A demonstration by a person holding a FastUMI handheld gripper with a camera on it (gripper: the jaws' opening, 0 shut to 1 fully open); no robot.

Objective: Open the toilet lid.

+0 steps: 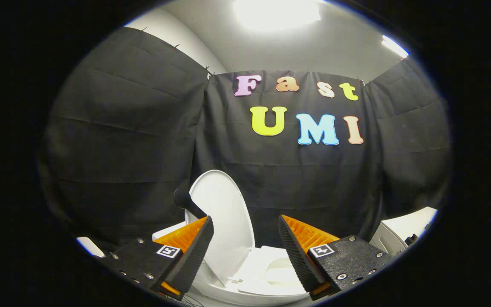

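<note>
With the toilet lid (222, 221) standing raised, the gripper (245, 247) is being held wide open and empty before it; a nudge risks slamming it shut.

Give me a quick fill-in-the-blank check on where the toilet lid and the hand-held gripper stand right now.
1. The toilet lid stands ____ above the seat.
2. The fingers of the hand-held gripper are spread ____, pressing on nothing.
3. A dark knob sticks out beside the lid, just above one ____.

Missing words: raised; open; finger
</note>
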